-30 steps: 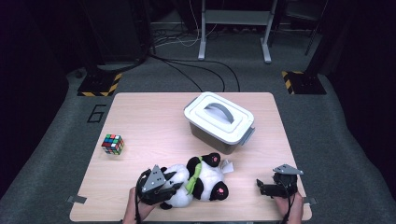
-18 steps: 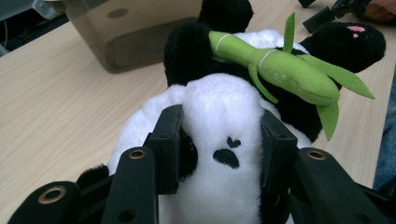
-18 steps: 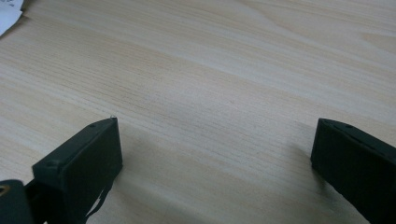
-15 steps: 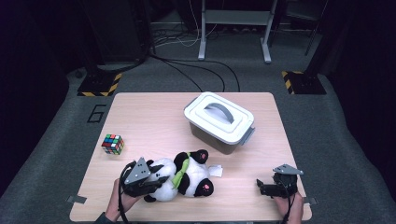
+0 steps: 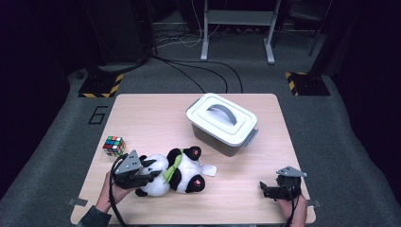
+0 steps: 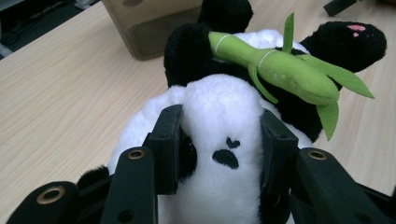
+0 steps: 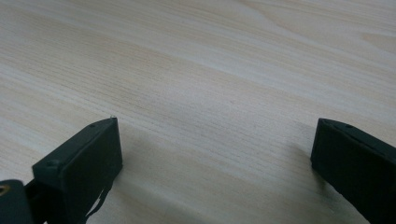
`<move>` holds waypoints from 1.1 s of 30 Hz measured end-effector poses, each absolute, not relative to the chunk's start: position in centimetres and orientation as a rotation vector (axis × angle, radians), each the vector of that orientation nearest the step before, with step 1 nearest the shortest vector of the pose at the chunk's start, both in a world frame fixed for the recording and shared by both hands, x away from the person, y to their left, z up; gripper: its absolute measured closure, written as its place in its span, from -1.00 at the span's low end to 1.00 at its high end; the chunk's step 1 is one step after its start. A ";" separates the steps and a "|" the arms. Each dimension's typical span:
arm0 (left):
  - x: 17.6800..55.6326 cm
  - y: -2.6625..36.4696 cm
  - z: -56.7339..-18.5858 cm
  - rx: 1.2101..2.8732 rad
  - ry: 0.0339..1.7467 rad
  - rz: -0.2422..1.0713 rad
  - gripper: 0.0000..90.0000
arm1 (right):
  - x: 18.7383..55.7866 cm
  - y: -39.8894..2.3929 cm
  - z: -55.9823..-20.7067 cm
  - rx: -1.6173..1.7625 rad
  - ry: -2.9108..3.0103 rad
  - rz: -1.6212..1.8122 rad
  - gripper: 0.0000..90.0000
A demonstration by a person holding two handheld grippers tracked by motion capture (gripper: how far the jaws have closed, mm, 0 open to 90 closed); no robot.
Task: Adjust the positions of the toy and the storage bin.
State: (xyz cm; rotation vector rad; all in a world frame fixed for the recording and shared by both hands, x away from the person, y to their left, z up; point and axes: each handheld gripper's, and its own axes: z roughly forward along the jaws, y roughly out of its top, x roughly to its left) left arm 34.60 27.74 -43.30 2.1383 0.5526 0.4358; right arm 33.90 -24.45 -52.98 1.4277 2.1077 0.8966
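While clamped on the panda (image 5: 177, 171), left gripper (image 5: 150, 172) between cube (image 5: 114, 145) and lidded box (image 5: 222, 122); right gripper (image 5: 265, 190) spread.

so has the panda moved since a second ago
Yes. The panda, clamped in the left claw, has slid left along the table's near edge, toward the cube and away from the box.

Claw pads hide the panda's (image 6: 224, 140) eyes, seemingly.
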 end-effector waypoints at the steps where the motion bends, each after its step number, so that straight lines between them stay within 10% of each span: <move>1: 34.7 27.8 -43.3 2.140 0.555 0.430 0.28 | 33.9 -24.4 -53.0 1.428 2.108 0.896 -0.97; 18: 38.6 31.1 -43.2 2.213 0.514 0.374 0.23 | 33.9 -24.4 -53.0 1.430 2.106 0.896 -0.97; 33: 37.1 31.5 -43.1 2.056 0.748 0.432 -0.41 | 33.9 -24.4 -53.0 1.430 2.105 0.895 -0.97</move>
